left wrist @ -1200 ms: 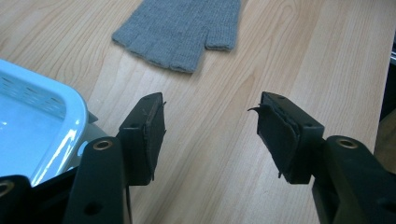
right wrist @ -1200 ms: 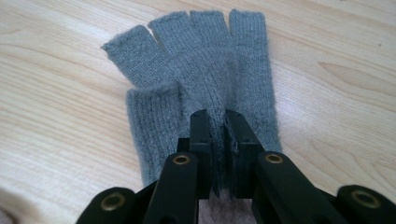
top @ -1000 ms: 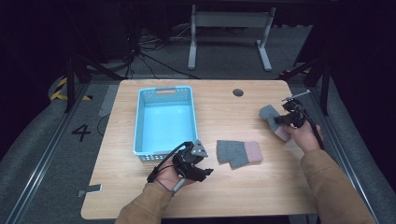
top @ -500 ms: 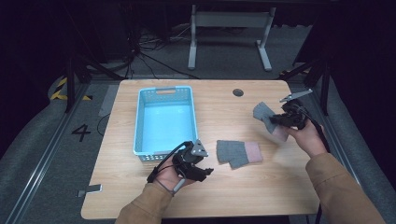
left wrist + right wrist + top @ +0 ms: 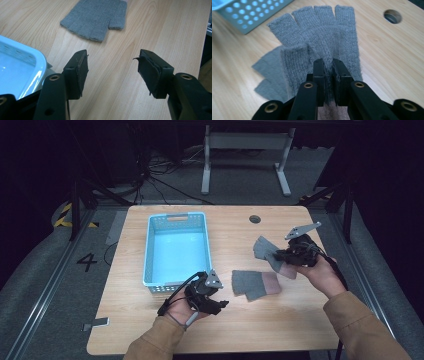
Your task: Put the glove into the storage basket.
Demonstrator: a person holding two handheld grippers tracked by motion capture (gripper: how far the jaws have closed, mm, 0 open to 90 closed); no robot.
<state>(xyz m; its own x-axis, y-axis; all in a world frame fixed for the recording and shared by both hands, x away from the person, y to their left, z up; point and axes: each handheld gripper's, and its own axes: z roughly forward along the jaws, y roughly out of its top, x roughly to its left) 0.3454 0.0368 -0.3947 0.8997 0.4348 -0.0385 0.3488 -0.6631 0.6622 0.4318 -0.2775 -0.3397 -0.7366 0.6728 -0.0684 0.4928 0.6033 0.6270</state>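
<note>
Here my left gripper (image 5: 215, 302) sat by the blue basket (image 5: 176, 249), jaws apart on nothing. One grey glove (image 5: 254, 283) lay flat on the table (image 5: 230, 330) between my hands. My right gripper (image 5: 329, 72) pinched the other glove (image 5: 322, 47) above the wood.

table brightly lit from above, dark surroundings; close foreground slightly soft.

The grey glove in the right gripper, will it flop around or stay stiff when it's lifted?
Probably floppy: the glove is soft knit, bunching where the right gripper pinches it. It likely won't slip, since fuzzy wool grips the pads. It looks light and thin.
</note>
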